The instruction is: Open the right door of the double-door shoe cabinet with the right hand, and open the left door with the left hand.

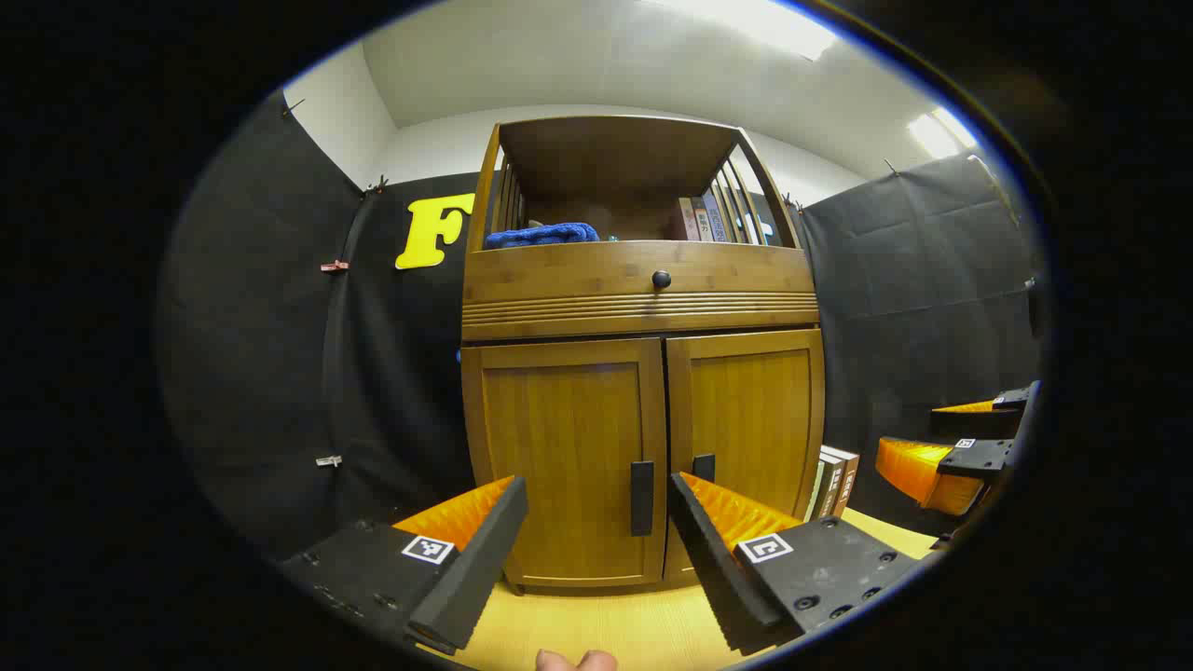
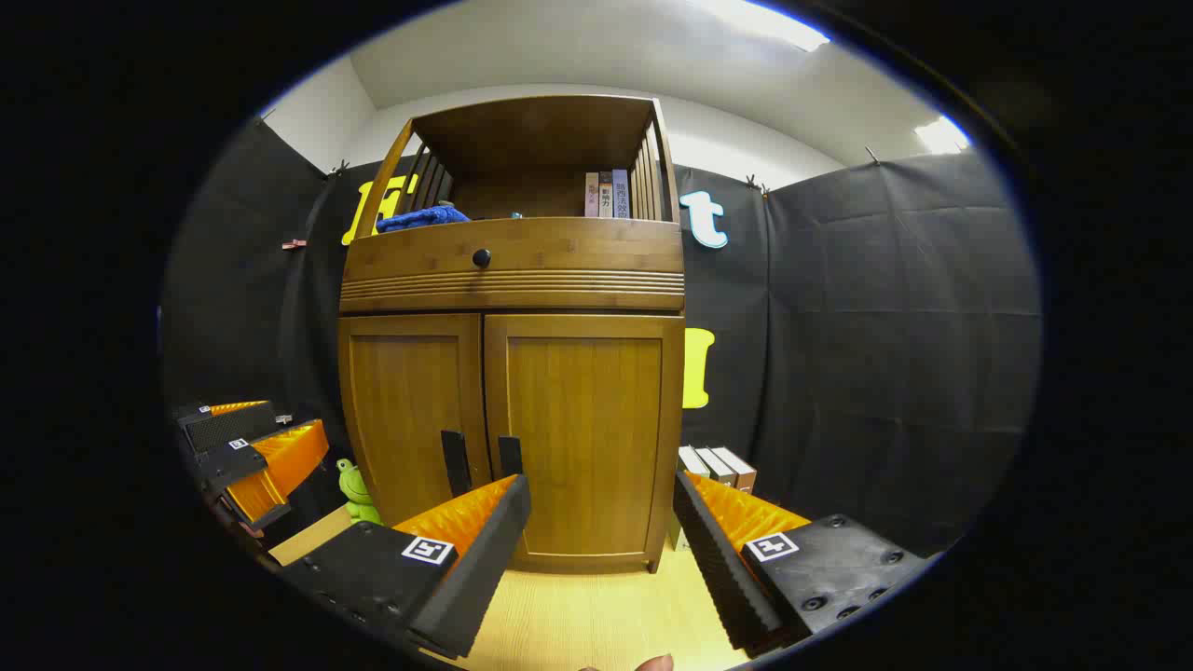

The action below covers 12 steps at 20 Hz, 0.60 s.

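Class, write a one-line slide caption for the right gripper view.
Open right gripper faces the closed shoe cabinet, both doors shut, handles untouched.

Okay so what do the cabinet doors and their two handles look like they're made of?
The left door and right door look like bamboo or a similar light wood, going by the fine straight grain and warm honey tone, with a soft satin sheen. The handles are dark, flat matte bars, possibly painted metal or plastic; the look leaves that open.
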Each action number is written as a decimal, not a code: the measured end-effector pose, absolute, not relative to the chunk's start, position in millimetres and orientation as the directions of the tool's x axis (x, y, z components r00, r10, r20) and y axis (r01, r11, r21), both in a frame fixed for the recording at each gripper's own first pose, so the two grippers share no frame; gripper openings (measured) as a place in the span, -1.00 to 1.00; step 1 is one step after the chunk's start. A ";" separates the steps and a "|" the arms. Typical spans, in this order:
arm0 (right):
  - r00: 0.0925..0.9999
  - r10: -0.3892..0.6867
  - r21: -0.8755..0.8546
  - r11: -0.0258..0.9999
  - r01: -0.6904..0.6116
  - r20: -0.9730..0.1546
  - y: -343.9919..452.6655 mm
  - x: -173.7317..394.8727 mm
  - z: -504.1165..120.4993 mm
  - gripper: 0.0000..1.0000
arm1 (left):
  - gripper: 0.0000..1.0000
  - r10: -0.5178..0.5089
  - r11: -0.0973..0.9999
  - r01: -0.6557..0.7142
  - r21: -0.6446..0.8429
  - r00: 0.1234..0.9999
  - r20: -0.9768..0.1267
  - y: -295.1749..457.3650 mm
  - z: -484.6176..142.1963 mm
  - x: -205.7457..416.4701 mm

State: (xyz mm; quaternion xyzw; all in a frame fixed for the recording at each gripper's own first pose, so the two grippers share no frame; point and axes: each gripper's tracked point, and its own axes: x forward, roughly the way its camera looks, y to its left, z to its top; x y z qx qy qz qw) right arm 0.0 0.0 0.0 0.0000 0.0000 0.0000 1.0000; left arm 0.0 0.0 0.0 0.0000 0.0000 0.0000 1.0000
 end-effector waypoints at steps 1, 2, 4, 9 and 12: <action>1.000 -0.001 0.000 1.000 0.001 -0.001 -0.5 -0.4 -0.3 0.94 | 0.89 -0.001 1.000 0.001 0.000 1.000 0.000 0.3 0.4 0.5; 1.000 -0.002 -0.001 1.000 0.002 -0.001 -0.5 0.0 0.1 0.95 | 0.90 -0.002 1.000 0.002 0.002 1.000 0.000 0.1 -0.4 0.5; 1.000 -0.004 -0.004 1.000 0.004 0.000 -0.4 -0.2 -0.6 0.96 | 0.90 -0.004 1.000 0.004 0.003 1.000 0.000 0.5 -0.4 2.0; 1.000 -0.008 -0.006 1.000 0.008 -0.002 0.1 0.3 -1.0 0.96 | 0.90 -0.006 1.000 0.006 0.002 1.000 -0.003 1.1 -1.7 2.1; 1.000 -0.010 -0.006 1.000 0.010 -0.001 0.5 0.6 -0.4 0.96 | 0.90 -0.007 1.000 0.007 0.004 1.000 -0.003 1.3 -2.7 2.7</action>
